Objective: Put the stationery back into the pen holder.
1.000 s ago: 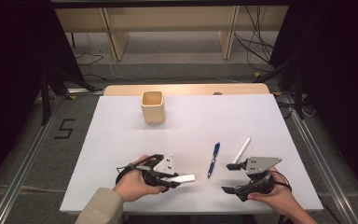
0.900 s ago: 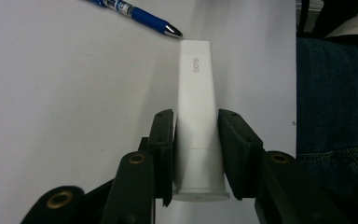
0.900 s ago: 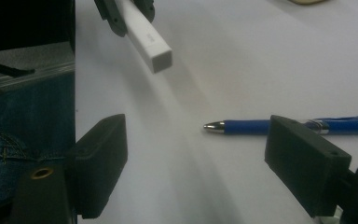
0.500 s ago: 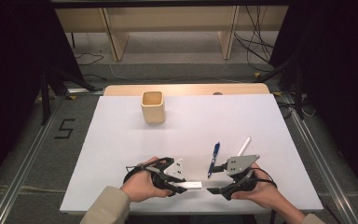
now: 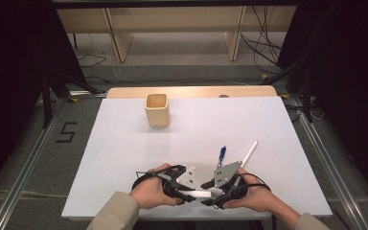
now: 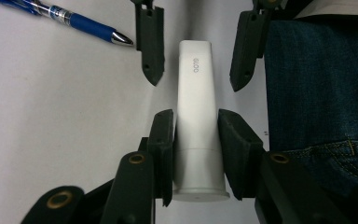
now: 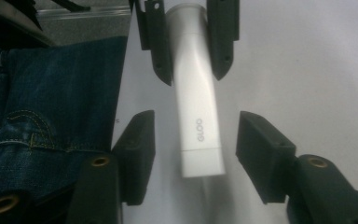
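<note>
Near the front edge of the flat white table (image 5: 124, 143), the left gripper (image 5: 184, 188) clamps the round capped end of one smooth white plastic glue stick (image 5: 199, 194), a flattened tube marked GLOO. The right gripper (image 5: 211, 191) faces it, its jaws just now closing around the stick's squared free end (image 7: 200, 154) without yet touching. Beyond lie one glossy blue pen (image 5: 222, 154), one slim white stick (image 5: 248, 153), and one square wooden cup (image 5: 156, 109).
</note>
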Demonstrator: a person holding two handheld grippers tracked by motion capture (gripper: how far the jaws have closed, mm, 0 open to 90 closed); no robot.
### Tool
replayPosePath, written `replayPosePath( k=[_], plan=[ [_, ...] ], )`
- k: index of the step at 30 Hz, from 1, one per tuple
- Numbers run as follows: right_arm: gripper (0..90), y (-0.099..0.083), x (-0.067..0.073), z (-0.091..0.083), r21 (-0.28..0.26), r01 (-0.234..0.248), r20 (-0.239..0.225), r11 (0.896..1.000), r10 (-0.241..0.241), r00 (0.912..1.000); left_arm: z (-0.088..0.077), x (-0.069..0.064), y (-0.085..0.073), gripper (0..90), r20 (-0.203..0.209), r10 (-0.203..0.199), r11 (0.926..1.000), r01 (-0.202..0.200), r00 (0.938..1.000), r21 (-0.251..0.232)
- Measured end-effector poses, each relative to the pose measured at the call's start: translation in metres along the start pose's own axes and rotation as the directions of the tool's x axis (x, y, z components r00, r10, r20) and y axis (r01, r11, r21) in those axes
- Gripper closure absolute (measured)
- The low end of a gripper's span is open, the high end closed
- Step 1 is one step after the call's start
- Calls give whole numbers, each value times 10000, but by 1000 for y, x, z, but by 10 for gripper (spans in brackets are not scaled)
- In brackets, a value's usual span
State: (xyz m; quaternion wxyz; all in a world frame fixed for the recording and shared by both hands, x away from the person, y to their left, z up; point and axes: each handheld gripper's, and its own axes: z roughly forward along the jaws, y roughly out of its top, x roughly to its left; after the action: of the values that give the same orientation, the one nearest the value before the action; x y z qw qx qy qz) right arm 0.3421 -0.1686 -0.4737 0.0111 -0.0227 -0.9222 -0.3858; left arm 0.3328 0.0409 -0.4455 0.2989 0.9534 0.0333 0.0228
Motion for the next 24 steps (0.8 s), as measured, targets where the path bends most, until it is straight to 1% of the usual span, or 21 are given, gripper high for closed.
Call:
replayPosePath(
  k=[2, 4, 6, 8, 11, 13, 16, 18, 19, 20, 21, 22, 23, 24],
  plan=[
    [550, 2, 0, 2, 50, 184, -60, 9998, -184, 9998, 0, 0, 0, 671, 19, 20, 10000, -20, 10000, 29],
    [557, 2, 1, 3, 106, 205, -86, 9997, -204, 9998, 1, -1, 1, 671, 55, 77, 9999, -77, 10000, 80],
    [578, 4, 1, 5, 176, 376, -156, 9991, -374, 9992, 2, -1, 1, 671, 127, 116, 9998, -118, 9999, 134],
    [587, 4, 2, 6, 267, 300, -236, 9992, -294, 9993, 3, -2, 2, 671, 147, 132, 9998, -135, 9998, 152],
    [638, 6, 3, 9, 472, 607, -286, 9970, -594, 9978, 4, -3, 3, 671, 146, 184, 9996, -187, 9997, 199],
    [707, 6, 4, 11, 665, 690, -244, 9954, -675, 9974, 4, -3, 3, 671, 207, 207, 9996, -211, 9996, 197],
    [713, 6, 3, 10, 680, 702, -149, 9952, -693, 9975, 4, -3, 4, 670, 160, 268, 9995, -271, 9995, 138],
    [713, 6, 3, 9, 678, 731, -76, 9950, -728, 9973, 4, -3, 3, 669, 92, 317, 9995, -317, 9995, -20],
    [715, 5, 3, 8, 694, 634, -35, 9956, -633, 9980, 3, -2, 3, 668, 27, 331, 9993, -330, 9994, -160],
    [715, 5, 3, 7, 635, 641, 18, 9959, -644, 9979, 2, -2, 2, 665, -65, 325, 9991, -327, 9995, -288],
    [715, 5, 2, 6, 581, 567, 33, 9967, -570, 9984, 1, -1, 2, 658, -260, 347, 9986, -358, 9991, -400],
    [716, 5, 2, 5, 565, 542, 130, 9969, -550, 9984, 0, 0, 1, 618, -531, 275, 9980, -305, 9982, -553],
    [716, 5, 1, 4, 530, 518, 229, 9973, -530, 9983, -3, 2, 0, 551, -783, 118, 9972, -175, 9969, -732],
    [716, 5, 1, 3, 568, 399, 366, 9976, -420, 9984, -7, 4, -1, 492, -1133, -70, 9950, -43, 9935, -994]
  ],
)
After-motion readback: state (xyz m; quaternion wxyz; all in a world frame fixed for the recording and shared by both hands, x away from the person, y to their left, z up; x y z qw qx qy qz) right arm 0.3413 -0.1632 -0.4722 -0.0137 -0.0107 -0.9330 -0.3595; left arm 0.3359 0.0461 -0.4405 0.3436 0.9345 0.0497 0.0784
